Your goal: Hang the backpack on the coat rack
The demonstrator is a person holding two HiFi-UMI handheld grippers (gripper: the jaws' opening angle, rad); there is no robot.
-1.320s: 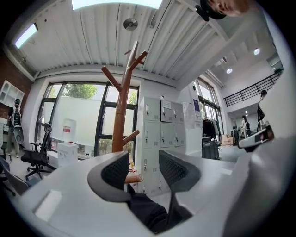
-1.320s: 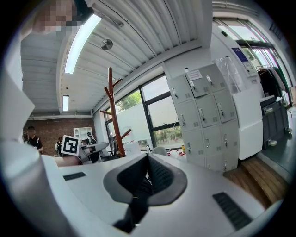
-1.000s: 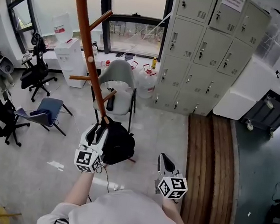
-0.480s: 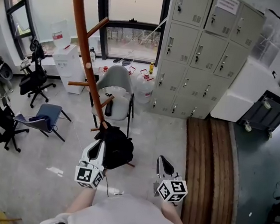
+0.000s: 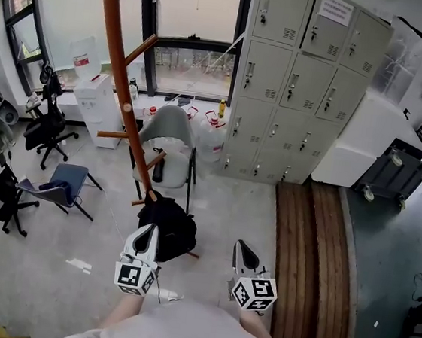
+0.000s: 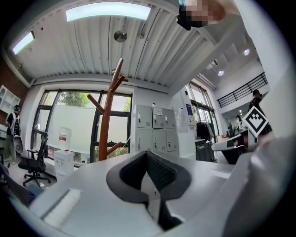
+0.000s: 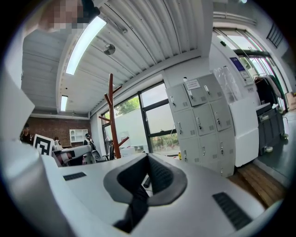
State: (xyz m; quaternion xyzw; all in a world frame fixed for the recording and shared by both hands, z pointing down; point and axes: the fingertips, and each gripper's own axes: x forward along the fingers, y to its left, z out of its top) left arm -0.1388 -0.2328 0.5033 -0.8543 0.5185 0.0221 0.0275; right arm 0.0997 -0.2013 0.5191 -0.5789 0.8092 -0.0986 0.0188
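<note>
A tall brown wooden coat rack [image 5: 123, 79] leans through the head view; it also shows in the left gripper view [image 6: 107, 129] and the right gripper view [image 7: 111, 120]. The black backpack [image 5: 170, 228] hangs at a low peg near the pole's foot. My left gripper [image 5: 148, 229] is just short of the backpack, apart from it, with its jaws shut on nothing [image 6: 147, 155]. My right gripper [image 5: 242, 245] sits level to the right of the bag, jaws together and empty [image 7: 148, 157].
A grey chair [image 5: 171, 130] stands behind the rack, with water jugs [image 5: 208, 130] beside it. Grey lockers [image 5: 297, 76] fill the back right, in front of them a wooden platform [image 5: 308, 244]. Office chairs [image 5: 66, 178] stand at the left.
My left gripper has drawn back from the backpack toward the person and its jaws have gone from open to shut. The backpack stays at the rack. The right gripper has barely moved.
</note>
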